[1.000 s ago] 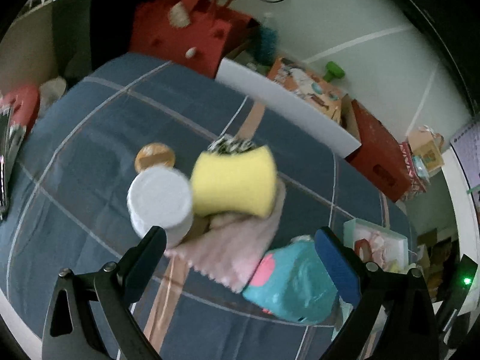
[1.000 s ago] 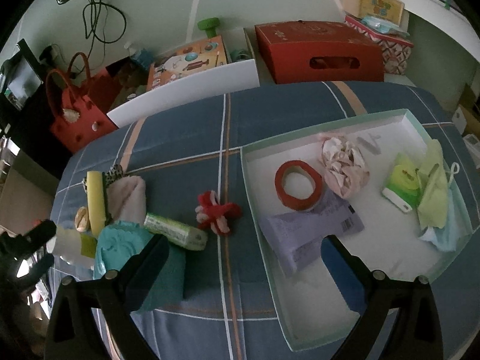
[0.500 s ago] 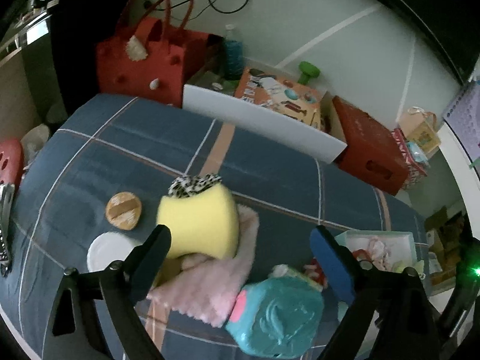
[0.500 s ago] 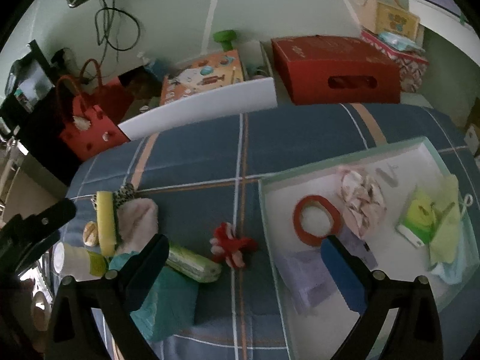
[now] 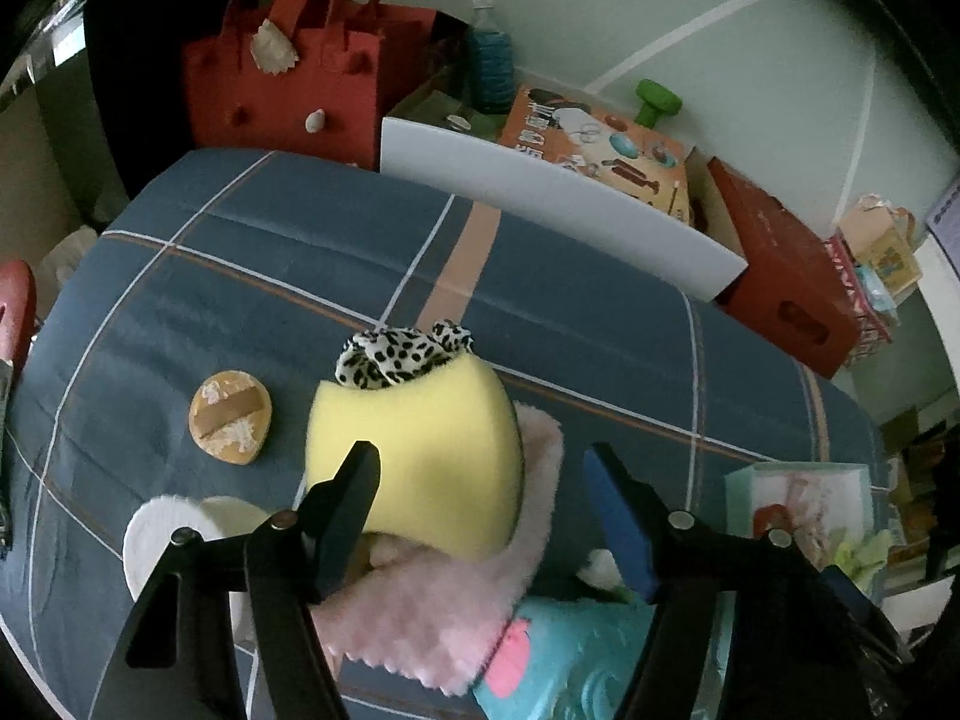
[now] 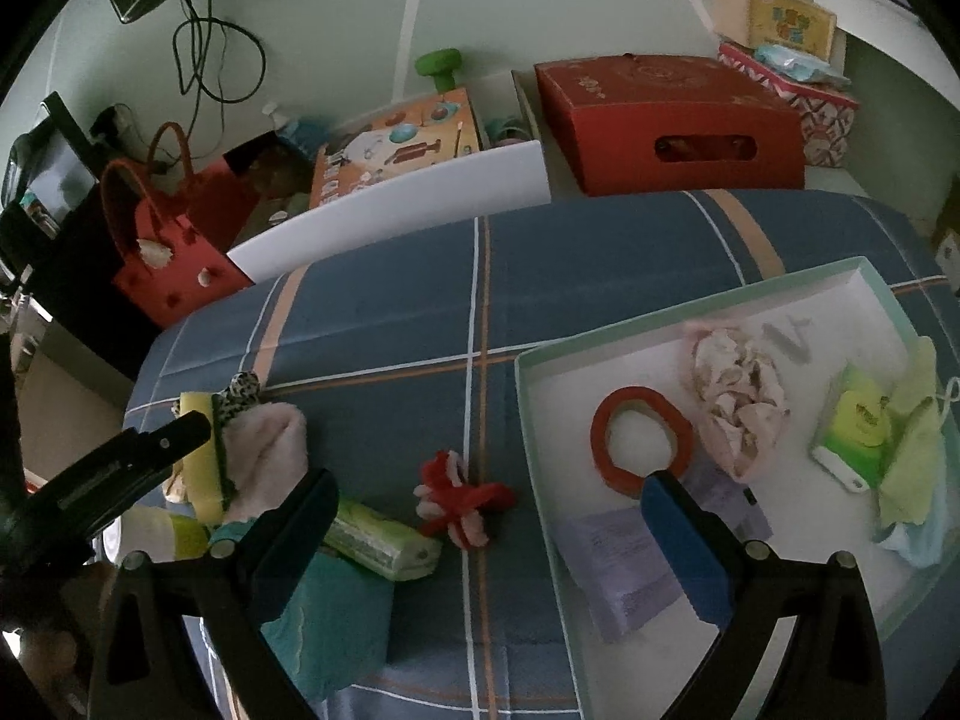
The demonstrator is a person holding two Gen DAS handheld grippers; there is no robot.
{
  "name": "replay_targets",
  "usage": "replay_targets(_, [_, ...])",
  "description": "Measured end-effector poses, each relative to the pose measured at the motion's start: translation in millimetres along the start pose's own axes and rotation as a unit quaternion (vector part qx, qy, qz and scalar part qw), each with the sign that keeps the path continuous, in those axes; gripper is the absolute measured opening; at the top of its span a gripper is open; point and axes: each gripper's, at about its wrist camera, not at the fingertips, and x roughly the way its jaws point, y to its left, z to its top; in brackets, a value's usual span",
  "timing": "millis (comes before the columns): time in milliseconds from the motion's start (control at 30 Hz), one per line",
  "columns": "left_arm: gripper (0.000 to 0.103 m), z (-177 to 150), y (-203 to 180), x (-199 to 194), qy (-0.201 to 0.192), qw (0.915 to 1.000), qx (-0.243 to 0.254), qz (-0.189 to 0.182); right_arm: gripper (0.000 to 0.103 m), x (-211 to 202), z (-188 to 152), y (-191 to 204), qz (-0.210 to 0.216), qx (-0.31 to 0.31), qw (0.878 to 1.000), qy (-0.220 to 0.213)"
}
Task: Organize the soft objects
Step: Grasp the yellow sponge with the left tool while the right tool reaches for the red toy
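In the left wrist view a yellow sponge (image 5: 420, 456) lies on a pink fluffy cloth (image 5: 432, 612), with a leopard-print scrunchie (image 5: 402, 354) behind it. My left gripper (image 5: 480, 468) hangs over them, jaws closing. The sponge sits between them: the black finger overlaps its left edge, the blue finger stands apart on the right. A teal soft item (image 5: 570, 672) lies at the bottom. My right gripper (image 6: 486, 483) is open, holding nothing, above a red-and-white knot toy (image 6: 462, 498) and a green packet (image 6: 384, 540). The tray (image 6: 528, 420) holds a red ring (image 6: 600, 438), crumpled pink cloth (image 6: 738, 396) and a purple packet (image 6: 618, 558).
A round wooden pad (image 5: 231, 417) and a white roll (image 5: 174, 534) lie left of the sponge on the blue checked bedcover (image 5: 270, 276). Behind the bed stand a red felt bag (image 5: 288, 78), a white board (image 5: 552, 210) and a red box (image 6: 672, 120).
My left gripper has moved in over the yellow sponge and its jaws have narrowed around it. The white roll now sits further to the lower left. The right gripper has barely shifted.
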Motion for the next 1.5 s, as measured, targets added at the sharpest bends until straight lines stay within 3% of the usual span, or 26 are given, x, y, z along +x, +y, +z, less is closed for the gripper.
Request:
replay_targets(100, [0.069,0.6,-1.6,5.7,0.002,0.9999,0.007,0.014,0.102,3.7,0.5,0.5,0.005,0.000,1.000,0.003])
replay_targets(167, [0.057,0.5,-3.0,8.1,0.002,0.9994,0.015,0.031,0.102,7.5,0.9,1.5,0.004,0.000,1.000,0.005])
replay_targets(233, [0.052,0.1,-3.7,10.0,0.002,0.9989,0.022,0.041,0.101,11.1,1.2,1.7,0.003,0.002,1.000,0.009])
replay_targets(267, [0.045,0.1,-3.8,10.5,0.002,0.9988,0.024,0.043,0.099,12.9,1.1,1.6,0.004,0.003,1.000,0.011])
replay_targets(433, [0.037,0.1,-0.2,7.9,0.001,0.9993,0.019,0.032,0.089,17.7,0.3,1.0,0.001,0.005,1.000,0.014])
replay_targets(667, [0.033,1.8,7.5,-0.1,-0.005,0.9999,0.003,0.010,0.070,17.8,-0.5,-1.4,0.009,0.003,1.000,0.013])
replay_targets(933, [0.032,3.8,11.0,-20.9,-0.023,0.9996,-0.010,-0.013,0.065,15.9,-1.2,5.2,0.037,0.001,0.999,0.013])
replay_targets(1167, [0.032,1.1,4.6,-38.2,-0.034,0.9991,-0.006,-0.026,0.051,28.2,-5.9,4.5,0.059,0.014,0.998,0.035])
replay_targets(1433, [0.032,-5.3,-0.2,-39.0,-0.029,0.9988,-0.007,-0.038,0.044,42.3,-10.1,2.7,0.071,0.028,0.996,0.055])
replay_targets(1500, [0.032,-5.9,-0.1,-39.0,-0.029,0.9988,-0.009,-0.039,0.037,44.0,-10.7,0.5,0.074,0.033,0.995,0.056])
